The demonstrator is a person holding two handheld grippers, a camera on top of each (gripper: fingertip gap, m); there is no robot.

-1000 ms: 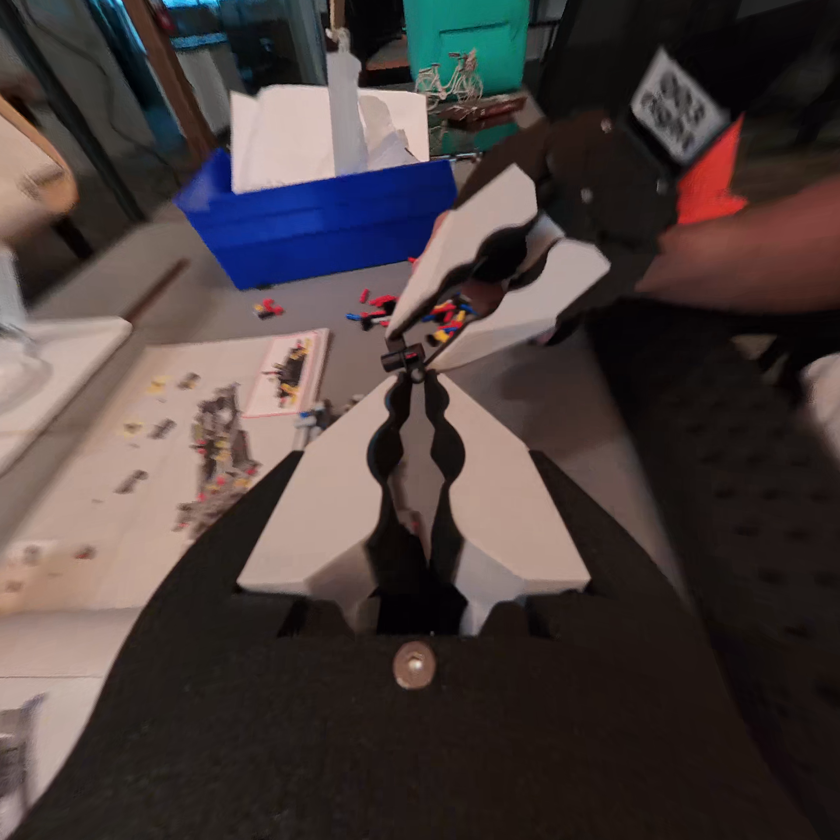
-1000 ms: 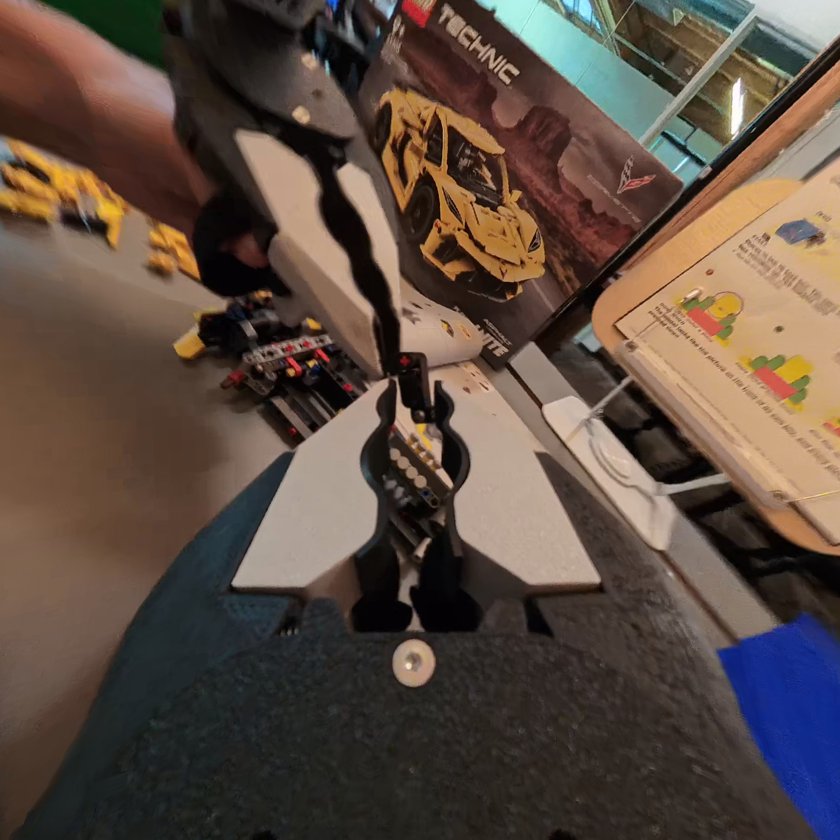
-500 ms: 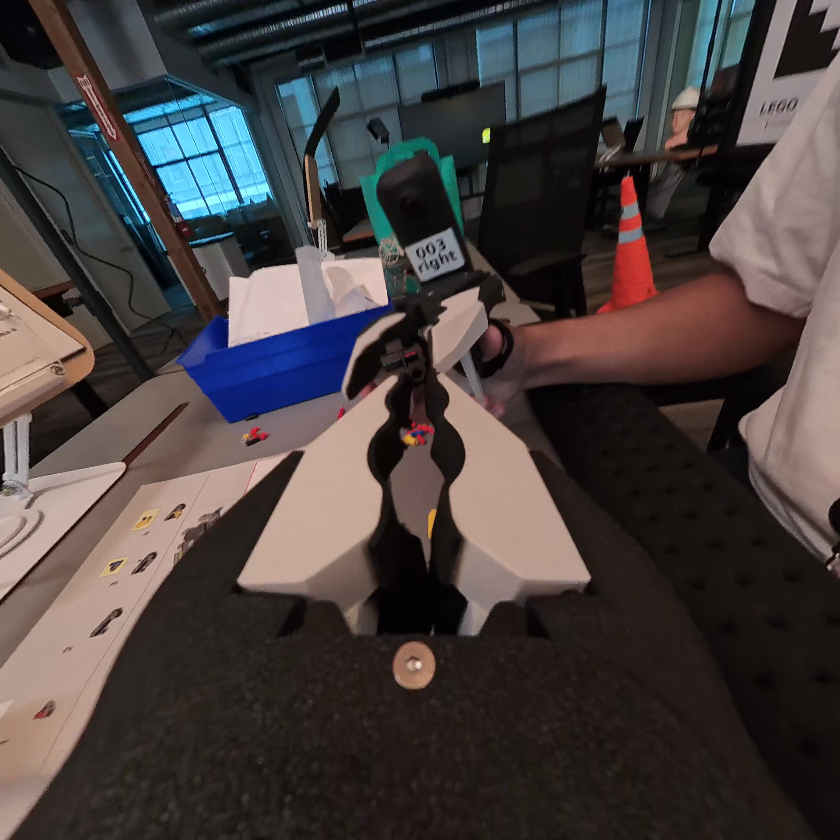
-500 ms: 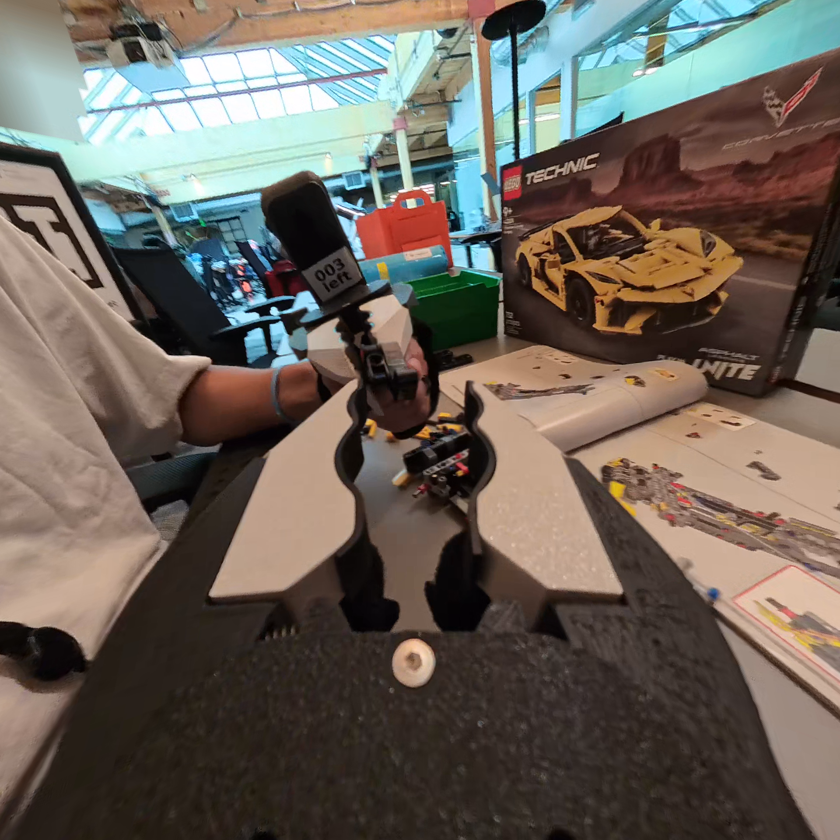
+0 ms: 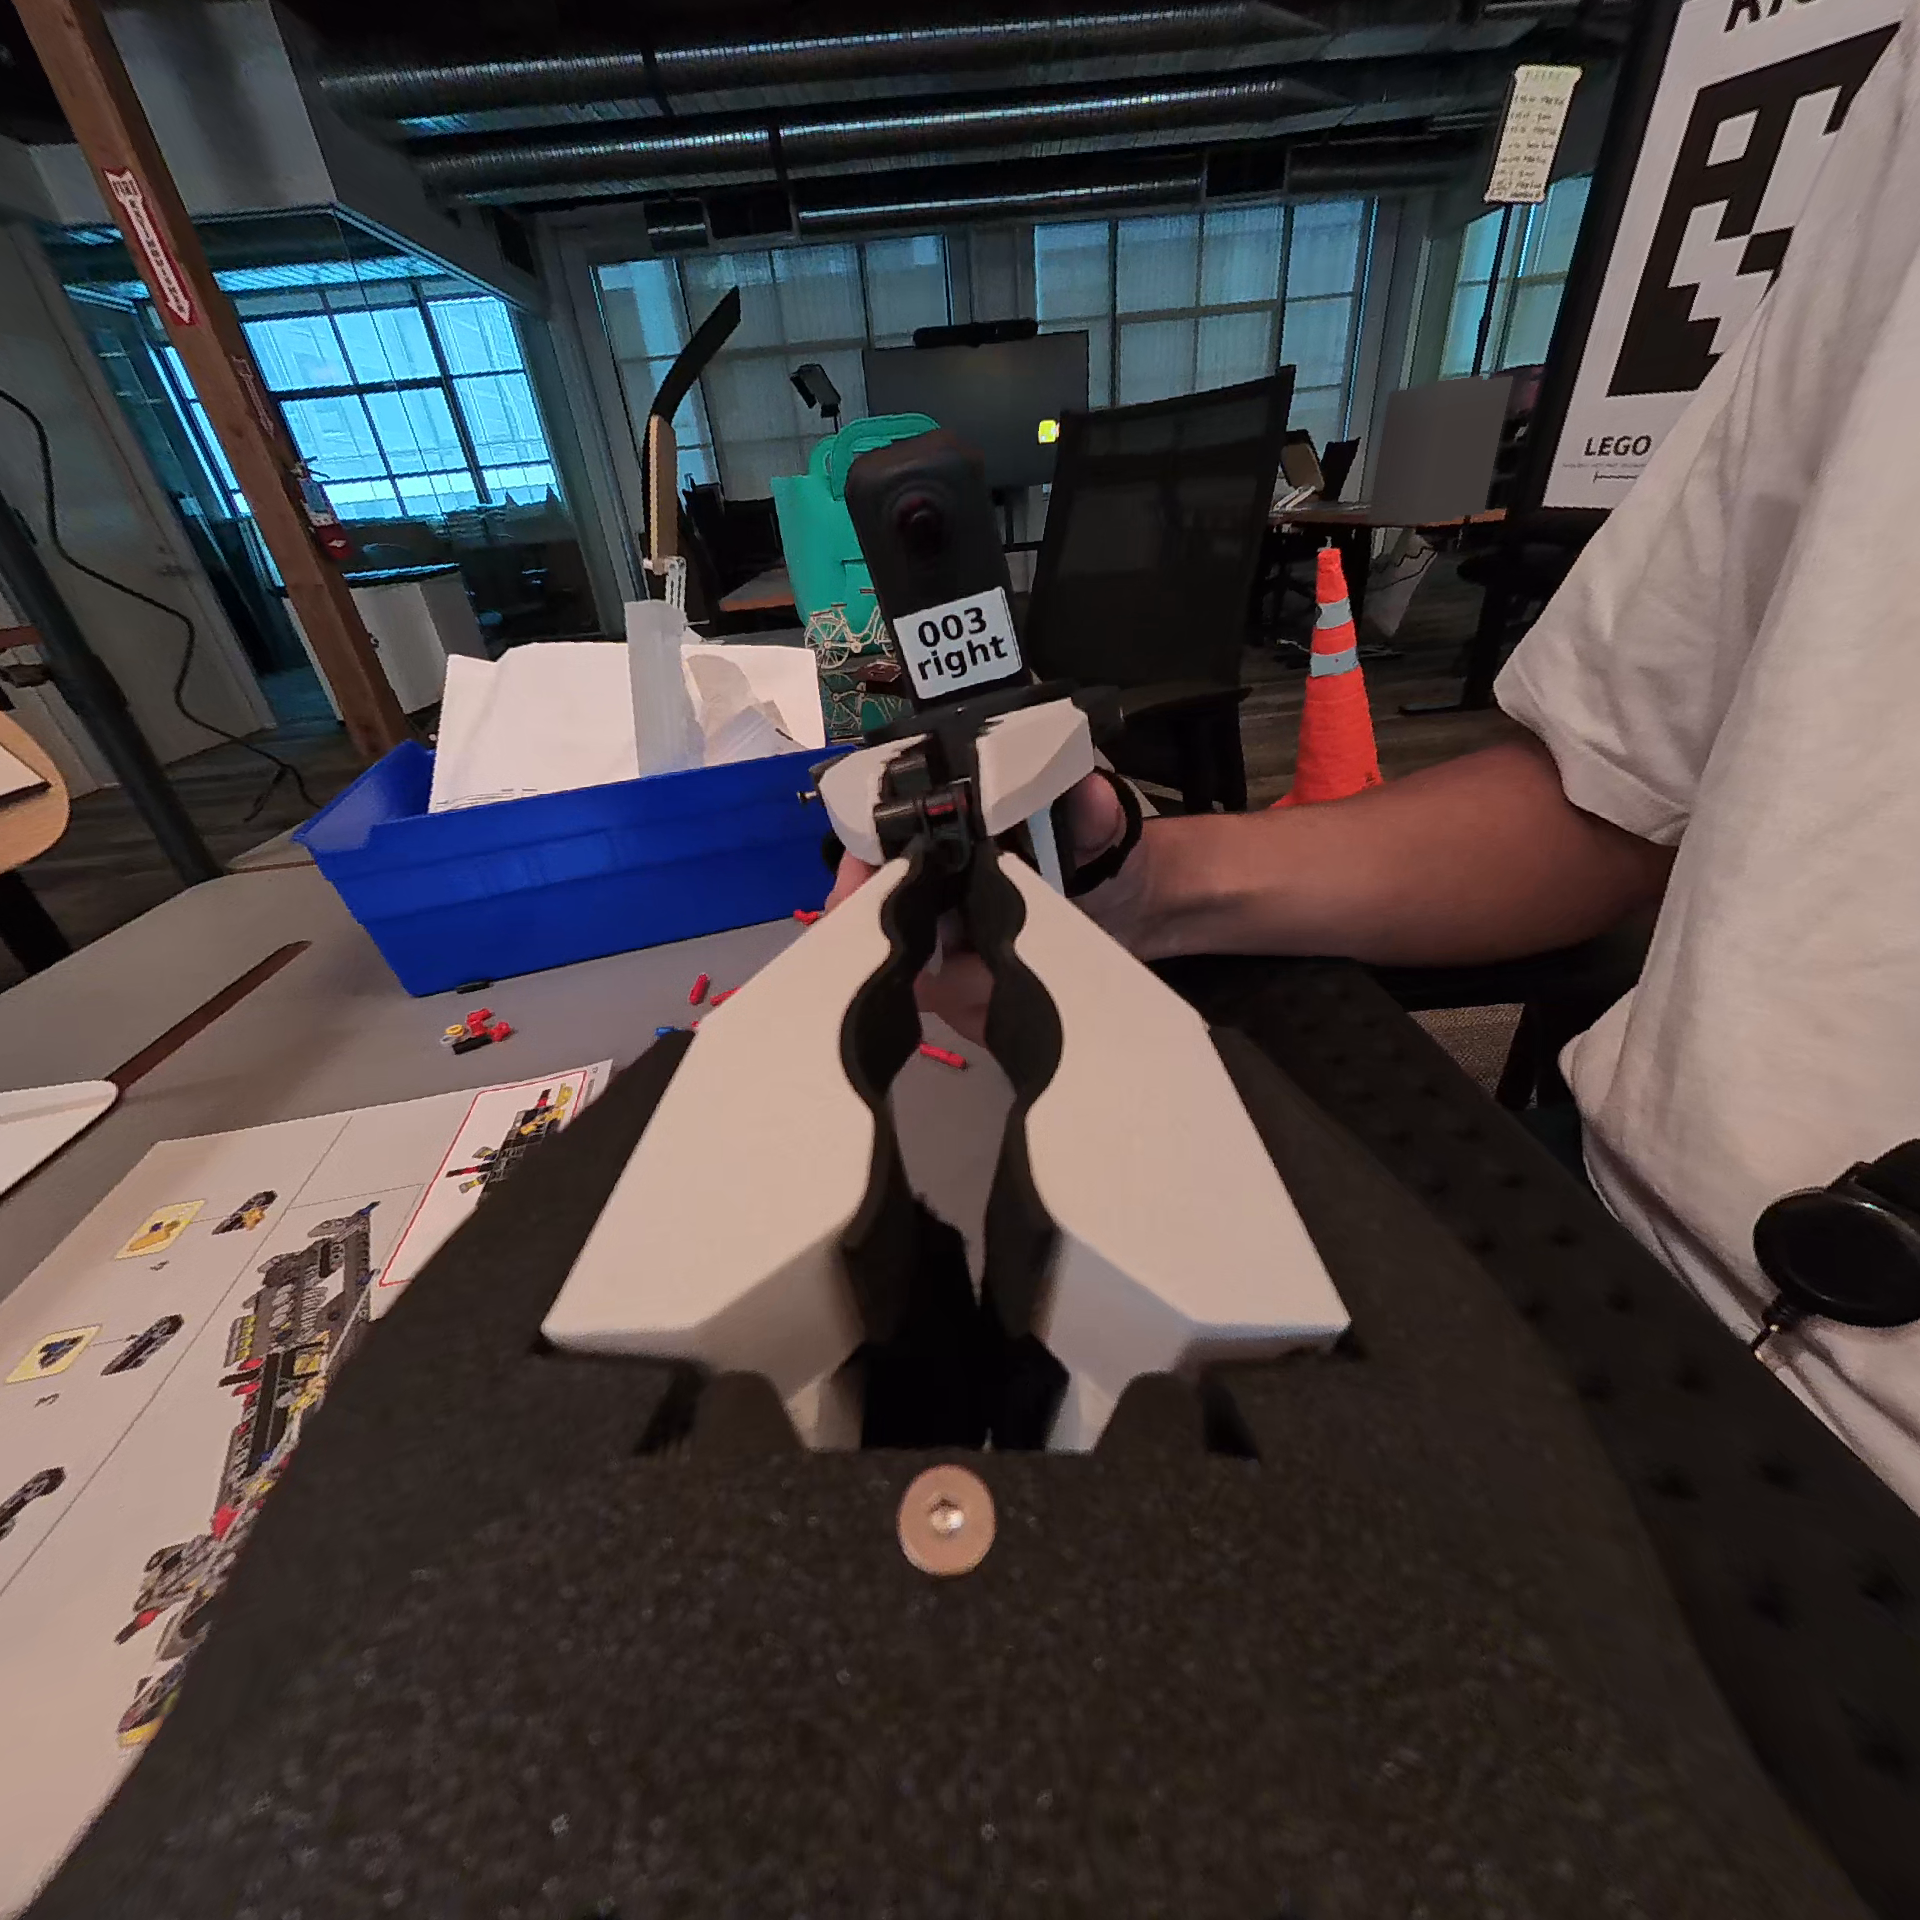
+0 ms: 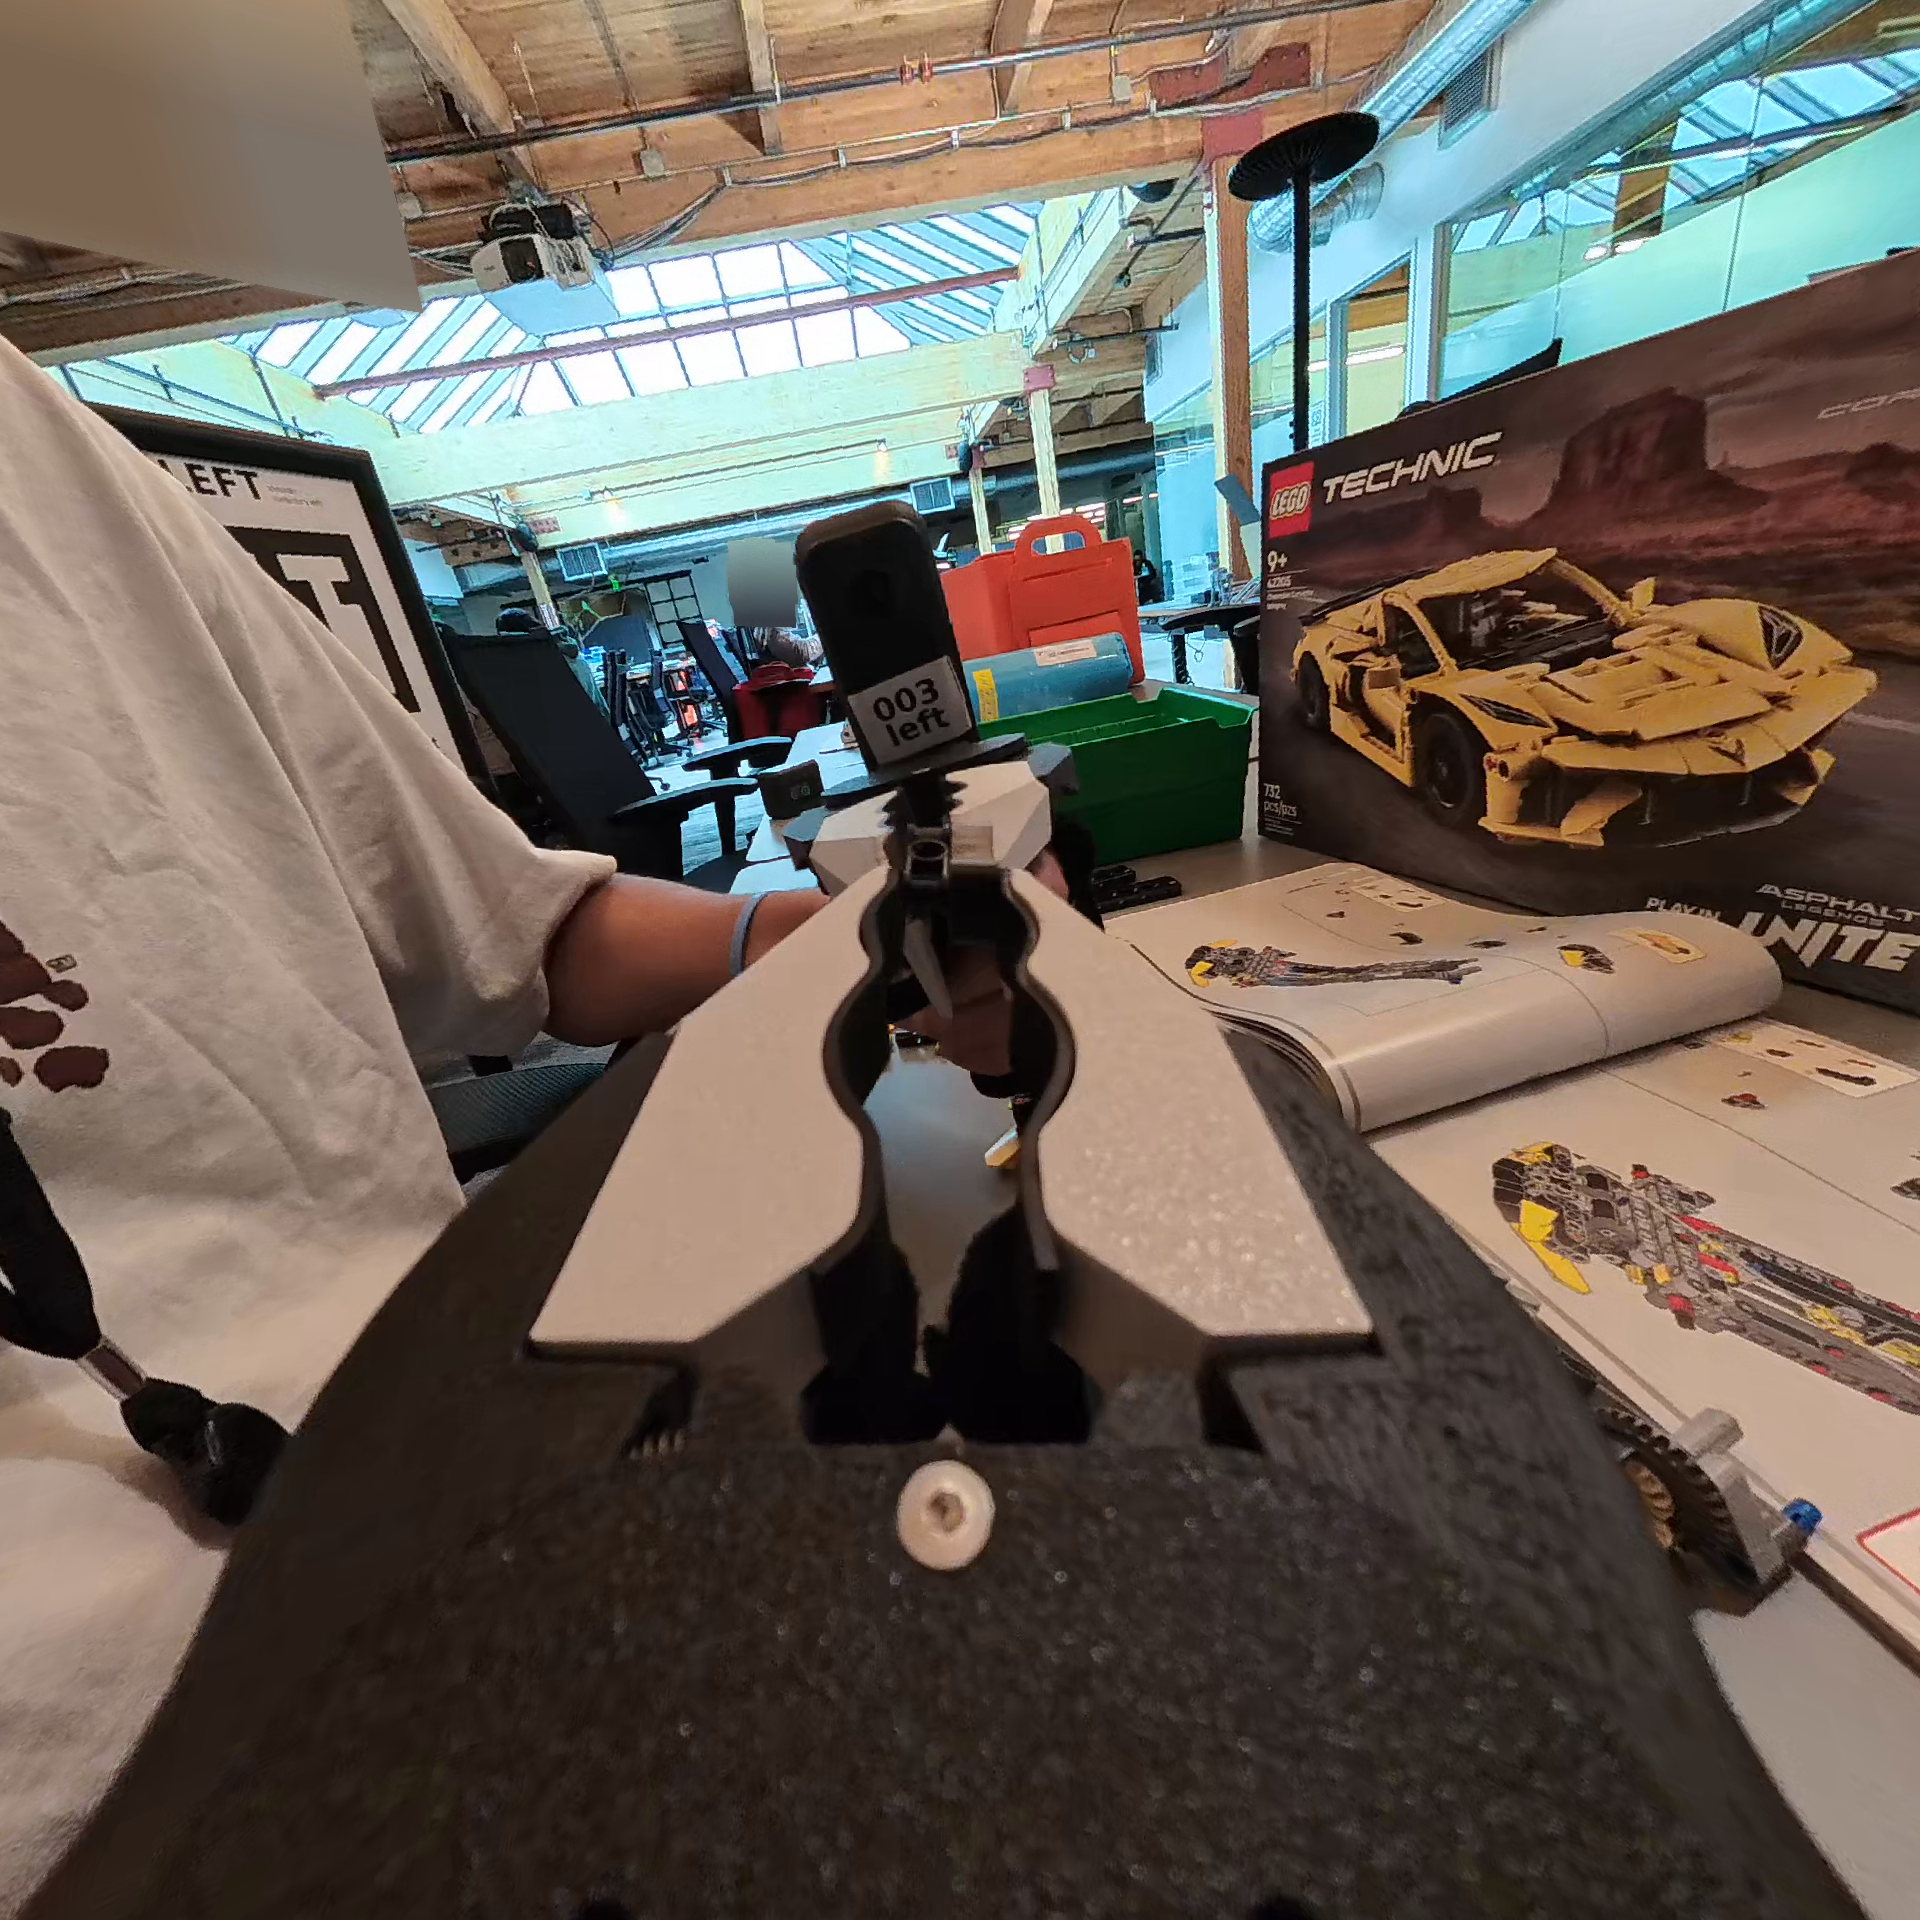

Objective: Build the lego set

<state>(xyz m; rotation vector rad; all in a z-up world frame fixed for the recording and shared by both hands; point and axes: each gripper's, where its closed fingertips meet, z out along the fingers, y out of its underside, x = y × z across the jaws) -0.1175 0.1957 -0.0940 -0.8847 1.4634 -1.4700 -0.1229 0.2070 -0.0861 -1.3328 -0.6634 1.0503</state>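
A small black lego piece with a red spot [image 5: 928,816] is held in the air between the two grippers, which face each other tip to tip. My left gripper [image 5: 935,868] is shut on it from the near side. My right gripper [image 6: 940,883] has its tips narrowed around the same piece [image 6: 925,854] and appears shut on it. The right gripper also shows head-on in the left wrist view [image 5: 951,774], and the left gripper in the right wrist view [image 6: 925,821]. The piece's exact shape is hidden by the pads.
A blue bin [image 5: 582,873] with white paper stands behind, with loose red pins [image 5: 478,1031] before it. An instruction sheet [image 5: 156,1351] lies at left. The set's box [image 6: 1590,675], an open booklet [image 6: 1455,987], a green tray [image 6: 1143,769] and a grey wheeled part [image 6: 1704,1496] are at right. The tips of both grippers are at nearly the same place.
Both grippers rose from the table and turned level to face each other. The right gripper, open half a second ago, has narrowed around the piece that the left holds.
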